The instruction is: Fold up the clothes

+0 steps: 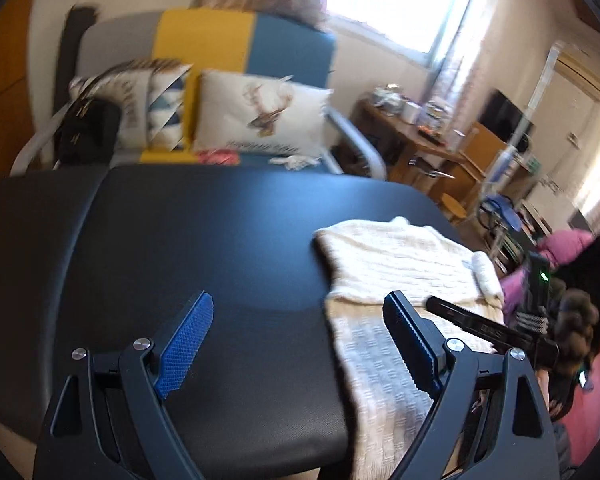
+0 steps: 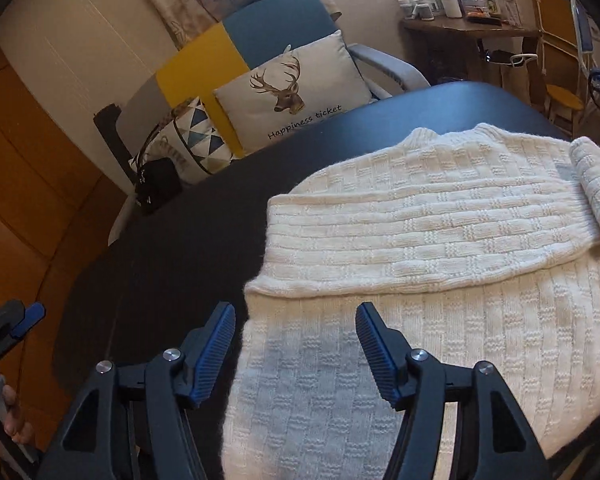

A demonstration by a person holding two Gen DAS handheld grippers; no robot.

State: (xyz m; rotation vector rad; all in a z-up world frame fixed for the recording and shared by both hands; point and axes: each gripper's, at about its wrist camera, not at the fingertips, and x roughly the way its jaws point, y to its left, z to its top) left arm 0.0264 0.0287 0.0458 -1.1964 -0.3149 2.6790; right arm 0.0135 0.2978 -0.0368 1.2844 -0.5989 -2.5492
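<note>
Cream basket-weave knitted sweater (image 2: pixel 440 240), soft, thick and floppy, lies part-folded on the black padded table (image 2: pixel 160 264) beyond the open, empty left gripper (image 1: pixel 300 344) and right gripper (image 2: pixel 296 344), its folded hem edge likeliest to pinch.

Sweater (image 2: pixel 440 240) on table (image 2: pixel 172 264) right side, top folded over, sofa (image 1: pixel 236 48) w/ cushions (image 2: pixel 296 88) behind
</note>
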